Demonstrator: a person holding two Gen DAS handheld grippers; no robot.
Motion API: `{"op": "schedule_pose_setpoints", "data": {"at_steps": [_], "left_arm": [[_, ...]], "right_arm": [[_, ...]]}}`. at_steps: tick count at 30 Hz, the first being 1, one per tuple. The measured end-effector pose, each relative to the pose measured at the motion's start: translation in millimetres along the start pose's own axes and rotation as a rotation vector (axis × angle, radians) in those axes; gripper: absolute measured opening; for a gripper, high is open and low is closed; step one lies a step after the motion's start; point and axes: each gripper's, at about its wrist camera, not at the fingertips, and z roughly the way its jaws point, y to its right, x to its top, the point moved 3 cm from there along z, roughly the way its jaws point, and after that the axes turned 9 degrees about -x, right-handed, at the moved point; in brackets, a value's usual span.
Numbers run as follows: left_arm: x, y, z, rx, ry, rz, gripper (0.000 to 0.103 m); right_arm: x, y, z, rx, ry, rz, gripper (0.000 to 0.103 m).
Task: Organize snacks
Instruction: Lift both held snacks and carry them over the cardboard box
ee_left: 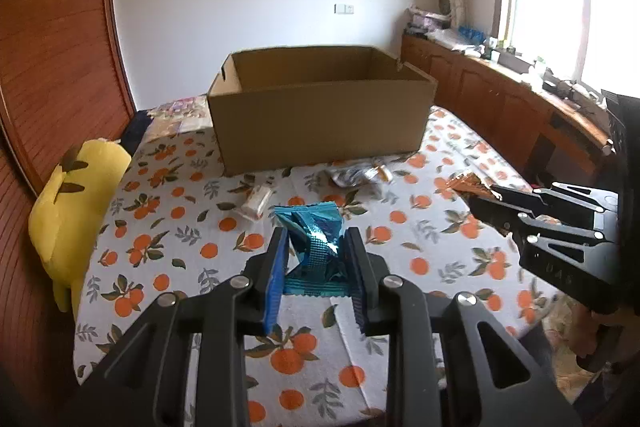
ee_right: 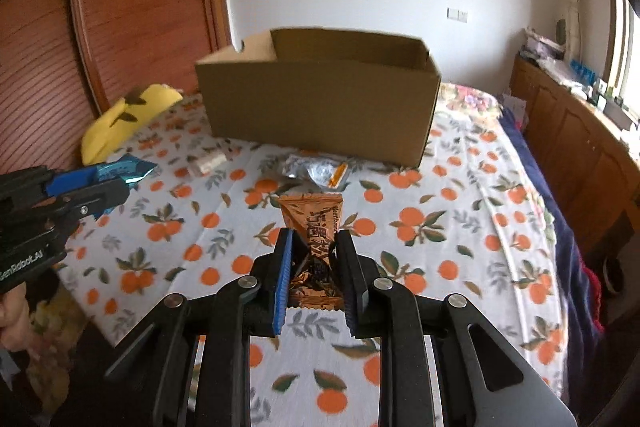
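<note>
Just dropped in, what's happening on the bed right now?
Each gripper holds a snack above the orange-print sheet. The left gripper is shut on a blue packet, and the right gripper is shut on an orange packet. The cardboard box stands open ahead of both. A silver packet and a small pale snack lie on the sheet in front of the box.

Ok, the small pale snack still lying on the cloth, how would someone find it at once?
Start at the cardboard box on the orange-print cloth. Just in front of its left corner lies the pale wrapped snack, left of the crumpled silver packet. It is whitish and blocky, while the blue packet in the left gripper is shiny.
</note>
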Motion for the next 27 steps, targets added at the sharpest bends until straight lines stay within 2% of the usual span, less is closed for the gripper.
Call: {"op": "schedule_pose_setpoints", "data": {"at_steps": [6,15,20,27], "left_arm": [[10.0,4.8,-20.6,-0.019,0.042,0.008,0.026],[33.8,1.9,-32.5,-0.038,0.094,0.006,0.026],[57.3,-2.6,-30.5,-0.041,0.128,0.035,0.026],[80.6,-16.9,-15.6,-0.036,0.166,0.054,0.027]], "right_arm": [[10.1,-5.3,-34.3,0.017,0.052,-0.011,0.02],[43.3,-14.0,-59.5,0.046,0.123,-0.013,0.02],[65.3,-17.8,-57.4,0.047,0.151,-0.04,0.02],[99.1,-15.6,-30.1,0.055,0.183,-0.051,0.02]]}}
